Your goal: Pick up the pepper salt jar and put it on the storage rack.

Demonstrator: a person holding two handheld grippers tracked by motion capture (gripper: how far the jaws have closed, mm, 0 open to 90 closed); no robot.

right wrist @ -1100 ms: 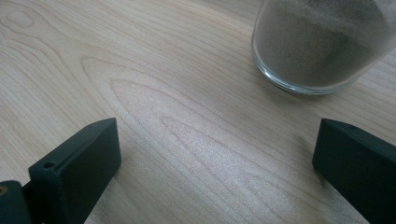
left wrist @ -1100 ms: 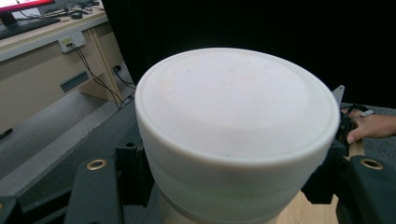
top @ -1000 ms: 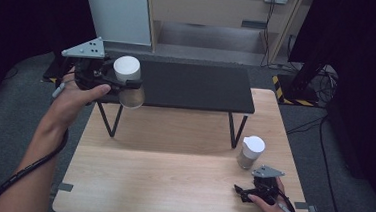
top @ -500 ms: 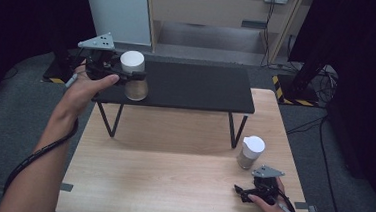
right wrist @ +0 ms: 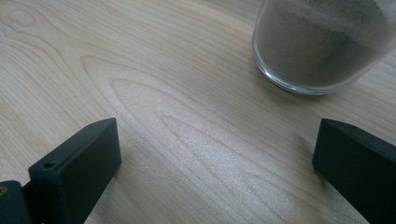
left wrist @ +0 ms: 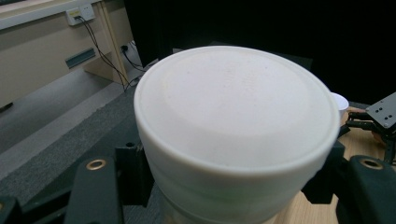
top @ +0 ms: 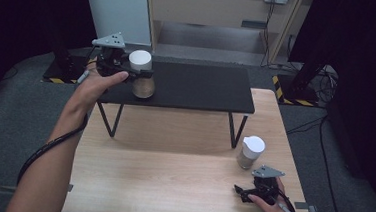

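A glass jar (top: 140, 61) with a white lid and brownish contents is over the left end of the black shelf (top: 197, 86). My left gripper (top: 137, 73) is shut on it just under the lid. Whether its base touches the shelf I cannot tell. In the left gripper view the white lid (left wrist: 236, 109) bulks large between the black jaws of that gripper (left wrist: 233, 186). A second, similar jar (top: 251, 151) stands on the wooden table (top: 171, 175) at the front right. Just in front of it my right gripper (top: 250, 194) rests open; its jaws (right wrist: 215, 158) stand wide apart, short of the jar's glass base (right wrist: 322, 42).
The black shelf stands on thin metal legs (top: 232, 131) across the back of the table. Behind the table are pale cabinets (top: 218, 8) and trailing cables (top: 318, 80) on a grey floor. The left forearm reaches in along the table's left edge.
My left gripper has carried the jar to the right and a little down, from the shelf's left corner to over its top. The right gripper and the second jar have stayed put.
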